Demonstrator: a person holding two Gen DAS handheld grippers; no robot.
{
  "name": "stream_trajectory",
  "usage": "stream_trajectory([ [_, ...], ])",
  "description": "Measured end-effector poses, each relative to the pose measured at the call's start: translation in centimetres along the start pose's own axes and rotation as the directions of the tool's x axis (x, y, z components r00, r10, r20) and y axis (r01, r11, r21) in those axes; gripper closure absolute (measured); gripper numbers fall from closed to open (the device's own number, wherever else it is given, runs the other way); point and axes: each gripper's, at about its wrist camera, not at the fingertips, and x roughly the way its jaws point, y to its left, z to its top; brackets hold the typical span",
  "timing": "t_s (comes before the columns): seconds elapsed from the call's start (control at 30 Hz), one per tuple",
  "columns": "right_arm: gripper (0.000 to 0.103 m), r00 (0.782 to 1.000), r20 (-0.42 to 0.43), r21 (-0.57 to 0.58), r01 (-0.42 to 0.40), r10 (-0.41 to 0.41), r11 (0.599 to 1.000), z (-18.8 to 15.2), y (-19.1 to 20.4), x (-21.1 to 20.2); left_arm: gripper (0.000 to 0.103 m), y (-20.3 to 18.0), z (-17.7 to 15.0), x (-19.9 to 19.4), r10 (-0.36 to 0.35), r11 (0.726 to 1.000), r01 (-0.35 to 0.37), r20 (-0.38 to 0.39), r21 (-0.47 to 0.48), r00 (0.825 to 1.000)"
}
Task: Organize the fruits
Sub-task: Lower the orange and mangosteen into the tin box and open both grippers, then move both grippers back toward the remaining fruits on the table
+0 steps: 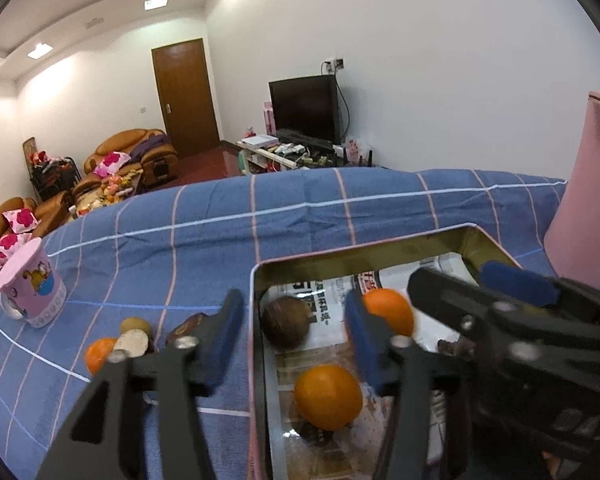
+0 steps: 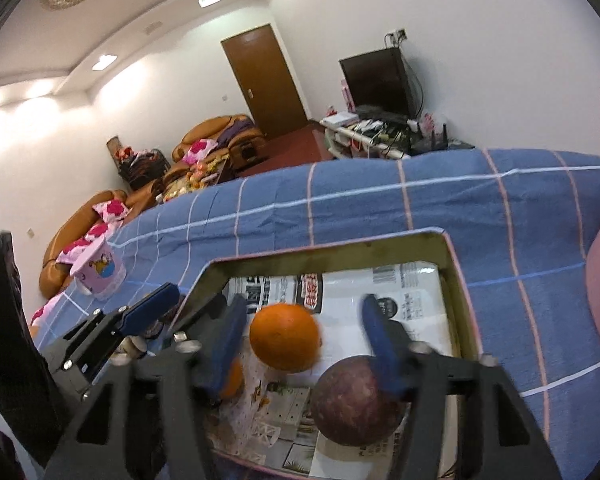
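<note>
Fruit in the paper-lined tin
It holds two oranges, a brown fruit and a purple one. Left gripper and right gripper fingers stand released, grasping nothing.

Each black tool has blue pads and silver screws.

Two oranges and a brown fruit inside the paper-lined tin.
</note>
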Motion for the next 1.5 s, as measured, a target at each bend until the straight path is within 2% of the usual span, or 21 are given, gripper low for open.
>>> stream_trajectory([
  [0.1, 0.025, 0.999, 0.051, 0.020, 0.011, -0.012, 1.000, 0.2, -0.4, -1.0, 0.018, 0.2, 0.0, -0.6, 0.004, 1.000, -0.003, 0.030, -0.008, 1.000],
  [0.17, 0.025, 0.993, 0.103, 0.022, 0.060, -0.062, 0.998, 0.3, -0.6, -1.9, 0.000, 0.3, -0.1, -1.3, 0.012, 1.000, -0.011, 0.065, -0.016, 0.998],
  [0.27, 0.025, 0.975, 0.177, 0.014, 0.135, -0.135, 0.991, 0.1, -0.5, -2.9, 0.000, 0.7, -0.2, -2.3, 0.016, 1.000, -0.014, 0.112, -0.022, 0.994],
  [0.4, 0.025, 0.949, 0.234, 0.015, 0.213, -0.211, 0.977, -0.2, -0.5, -3.6, 0.000, 1.0, -0.2, -2.5, 0.025, 0.999, -0.022, 0.114, -0.030, 0.993],
  [0.57, 0.025, 0.928, 0.281, 0.050, 0.240, -0.244, 0.969, -0.6, -0.8, -4.6, 0.000, 1.7, -0.5, -2.8, 0.035, 0.998, -0.029, 0.112, -0.049, 0.993],
  [0.87, 0.025, 0.913, 0.297, 0.085, 0.267, -0.280, 0.960, -1.4, -0.7, -5.3, 0.000, 2.5, -1.3, -3.7, 0.059, 0.997, -0.054, 0.131, -0.047, 0.990],
  [1.0, 0.025, 0.912, 0.304, 0.065, 0.270, -0.277, 0.961, -2.0, 0.6, -5.6, 0.000, 3.3, -1.7, -4.4, 0.079, 0.996, -0.075, 0.146, -0.038, 0.986],
  [1.3, 0.025, 0.929, 0.265, 0.095, 0.240, -0.257, 0.966, -3.4, 3.6, -4.8, 0.000, 6.6, -2.5, -4.9, 0.081, 0.995, -0.073, 0.134, -0.068, 0.988],
  [1.5, 0.025, 0.929, 0.277, 0.054, 0.239, -0.245, 0.969, -4.0, 6.4, -4.3, 0.000, 9.0, -2.9, -5.0, 0.101, 0.993, -0.092, 0.131, -0.073, 0.986],
])
